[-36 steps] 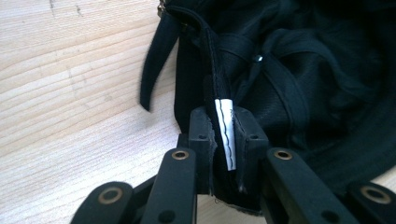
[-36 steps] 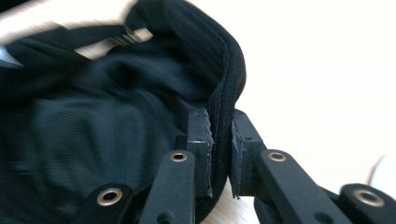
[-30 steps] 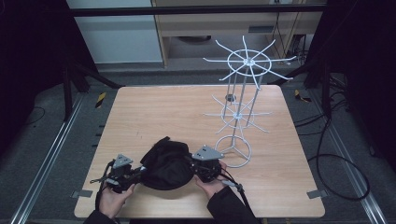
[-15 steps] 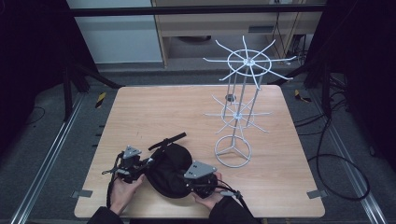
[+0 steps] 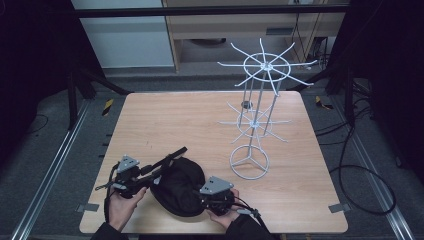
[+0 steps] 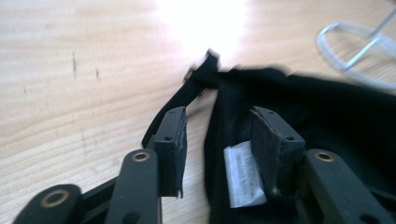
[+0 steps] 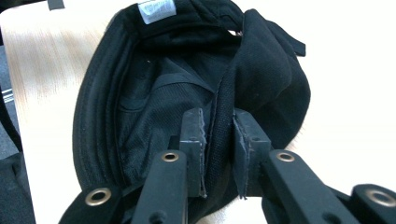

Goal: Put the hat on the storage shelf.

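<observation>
My right gripper (image 7: 218,154) pinches the black cap's (image 5: 181,184) fabric edge between its 2 jaws, so the cap stays open. My left gripper (image 6: 219,140) has its jaws spread, straddling the rim by the white label (image 6: 243,174), with the strap (image 5: 167,159) just beyond, likely ready to grab.

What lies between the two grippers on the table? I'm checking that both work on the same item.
A black cap lies between the left gripper and right gripper in the high view, inside facing up, as the right gripper view shows.
</observation>
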